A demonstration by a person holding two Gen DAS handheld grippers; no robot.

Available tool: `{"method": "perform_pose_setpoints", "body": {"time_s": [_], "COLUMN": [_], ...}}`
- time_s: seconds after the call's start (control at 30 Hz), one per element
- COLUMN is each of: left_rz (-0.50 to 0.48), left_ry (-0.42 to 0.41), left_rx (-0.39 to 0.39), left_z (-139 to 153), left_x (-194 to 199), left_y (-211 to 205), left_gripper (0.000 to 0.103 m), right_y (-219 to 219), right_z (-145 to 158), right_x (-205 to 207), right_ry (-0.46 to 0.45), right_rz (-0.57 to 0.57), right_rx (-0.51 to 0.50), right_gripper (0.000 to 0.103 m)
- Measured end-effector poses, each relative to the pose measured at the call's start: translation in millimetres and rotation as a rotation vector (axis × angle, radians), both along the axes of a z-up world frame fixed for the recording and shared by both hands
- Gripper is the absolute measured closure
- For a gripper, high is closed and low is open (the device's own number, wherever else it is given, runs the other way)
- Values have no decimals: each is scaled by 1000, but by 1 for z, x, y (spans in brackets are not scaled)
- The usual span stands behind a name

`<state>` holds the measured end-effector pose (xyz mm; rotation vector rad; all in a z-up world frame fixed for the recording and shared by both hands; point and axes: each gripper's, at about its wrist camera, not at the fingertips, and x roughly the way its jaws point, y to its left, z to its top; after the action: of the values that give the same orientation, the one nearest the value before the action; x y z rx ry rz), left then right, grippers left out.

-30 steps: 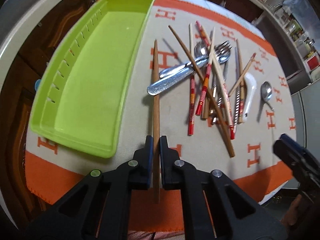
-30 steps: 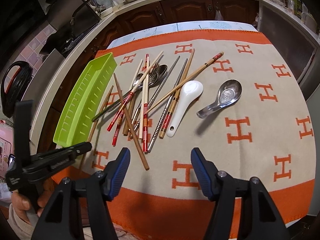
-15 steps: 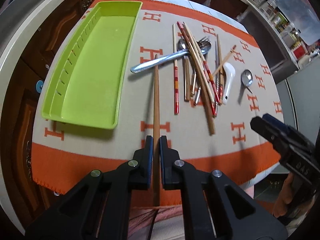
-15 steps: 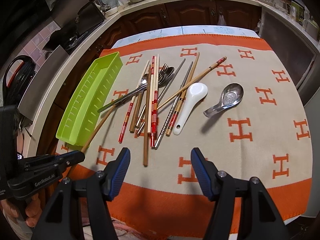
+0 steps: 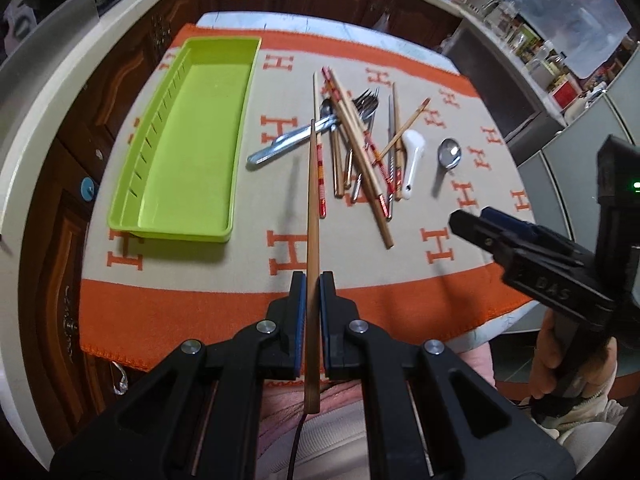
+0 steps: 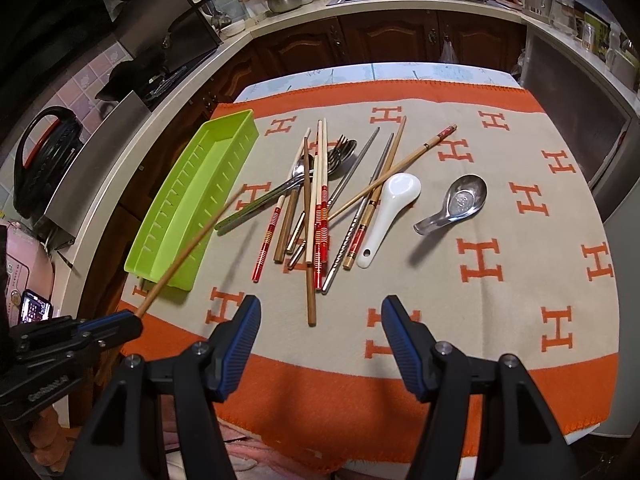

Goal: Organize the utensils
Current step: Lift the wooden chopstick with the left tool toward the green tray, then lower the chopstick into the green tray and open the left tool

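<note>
My left gripper (image 5: 313, 280) is shut on a plain brown wooden chopstick (image 5: 311, 200), held in the air above the near edge of the cloth and pointing toward the pile. The right wrist view shows that chopstick (image 6: 188, 252) slanting over the near end of the lime green tray (image 6: 176, 216), with the left gripper (image 6: 128, 320) at the lower left. The tray (image 5: 192, 140) holds nothing. A pile of chopsticks, forks and spoons (image 5: 352, 152) lies right of it. My right gripper (image 6: 320, 308) stands open above the front of the cloth, nothing between its fingers.
A white ceramic spoon (image 6: 390, 208) and a metal spoon (image 6: 460, 200) lie right of the pile. An orange-bordered beige cloth (image 6: 500, 300) covers the small table. Dark kitchen cabinets and a counter (image 6: 360, 4) ring it. A hand (image 5: 560, 360) grips the right tool.
My left gripper has risen and drawn back toward the table's near edge with the brown chopstick, which left the cloth. Chopsticks in the pile shifted. The right gripper stays open.
</note>
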<state>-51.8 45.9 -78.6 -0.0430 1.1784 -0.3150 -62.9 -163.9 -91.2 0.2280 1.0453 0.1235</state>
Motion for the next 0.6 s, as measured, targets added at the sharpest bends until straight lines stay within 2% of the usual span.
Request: {"method": "perform_pose_setpoints", "body": {"time_s": [0.13,0.3,0.6], "left_rz": [13,86,203], "left_ry": [-34,-82,-192], "left_rx": [-19,-9,108], "left_z": [14,22,15], "left_x": [-1,20,82], "left_y": [6,30,64], "left_gripper": [99,99,99], "right_y": [1,2,9], "right_z": [3,2,-4], "right_x": [0,5,31], "right_ry": [-8,-1,37], "right_rz": [1,-2,-5], "right_rx": [-9,-16,-25], "right_gripper": [40,41,45]}}
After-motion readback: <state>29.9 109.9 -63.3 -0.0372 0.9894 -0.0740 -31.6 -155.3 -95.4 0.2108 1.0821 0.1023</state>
